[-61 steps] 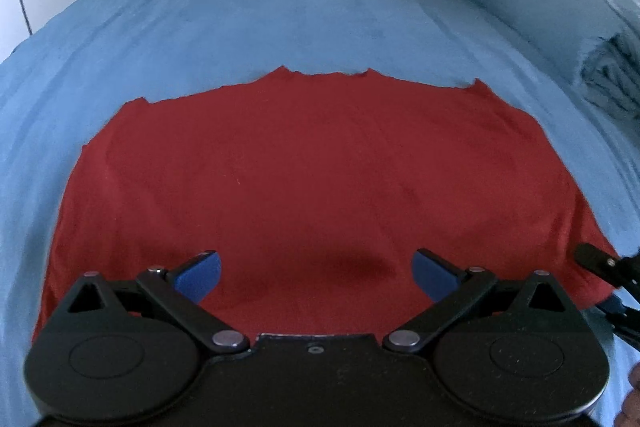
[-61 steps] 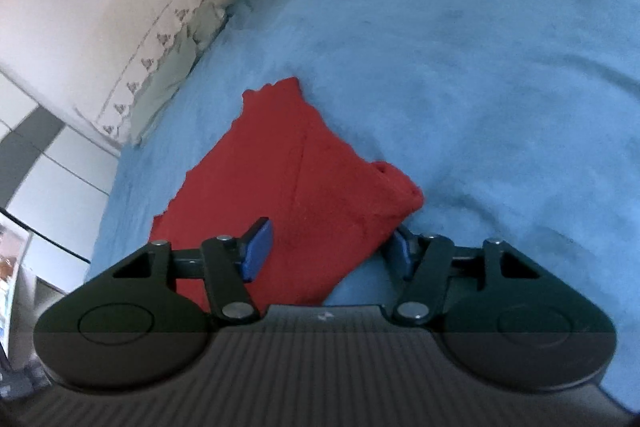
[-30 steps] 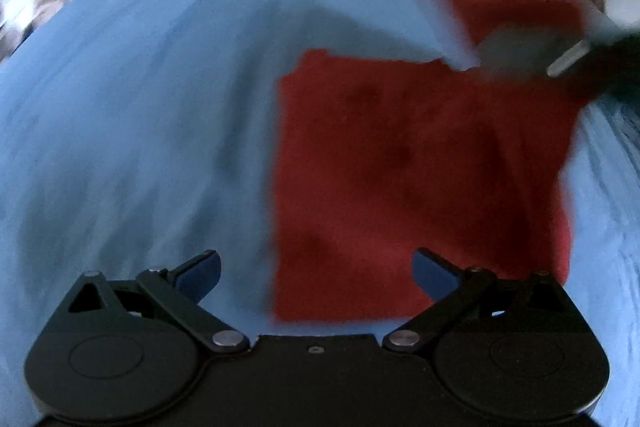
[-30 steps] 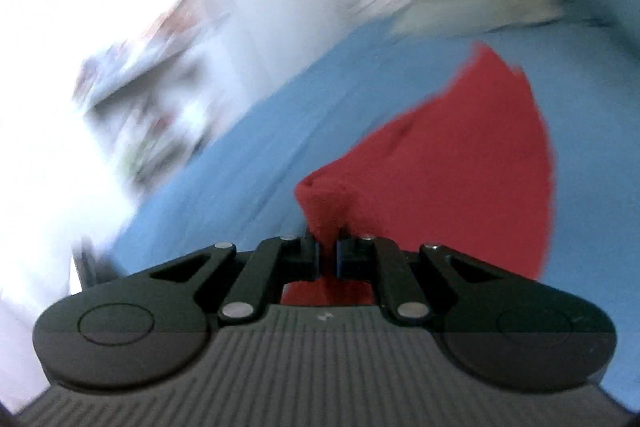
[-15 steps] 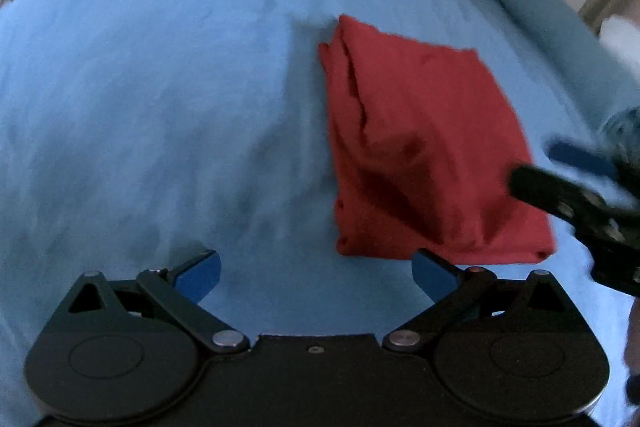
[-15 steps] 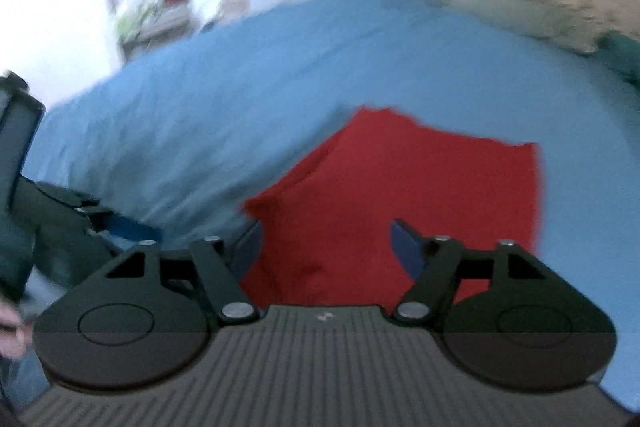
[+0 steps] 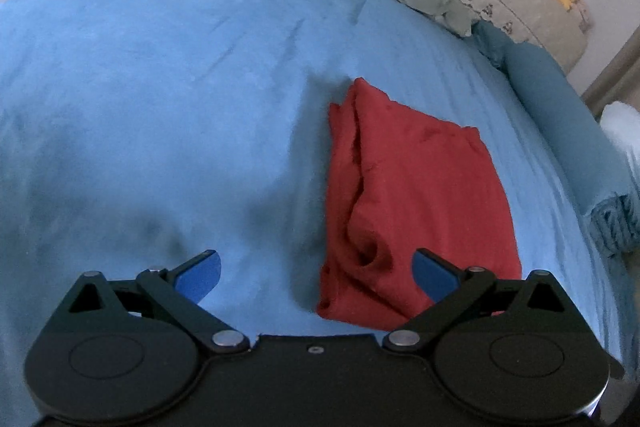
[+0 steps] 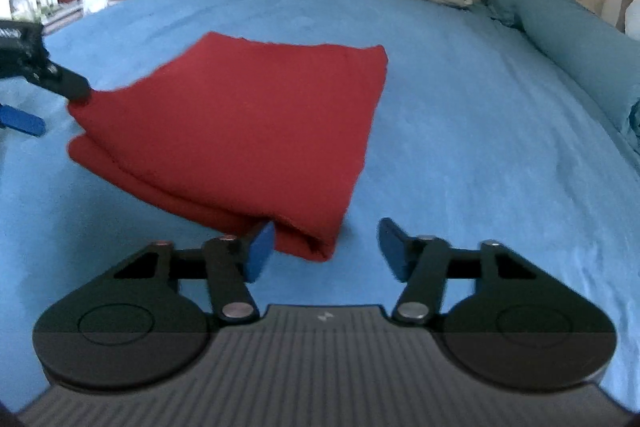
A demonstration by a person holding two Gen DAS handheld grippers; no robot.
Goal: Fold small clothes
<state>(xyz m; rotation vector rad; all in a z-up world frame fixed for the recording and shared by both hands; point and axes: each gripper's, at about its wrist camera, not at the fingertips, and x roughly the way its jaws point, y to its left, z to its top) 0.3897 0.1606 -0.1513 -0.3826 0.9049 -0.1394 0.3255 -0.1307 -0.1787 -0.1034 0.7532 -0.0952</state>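
Red folded garment (image 7: 416,187) lies on the blue bedsheet (image 7: 160,87).

Small red knit garment (image 7: 416,195), soft matte fabric, folded into a rough four-sided stack of several layers. Lies flat on the blue bed cover, toward the right half of the bed, well short of the pillows. Layered fold edges (image 8: 168,195) visible along one side; near corner slightly rumpled; top face smooth, one long crease running lengthwise.
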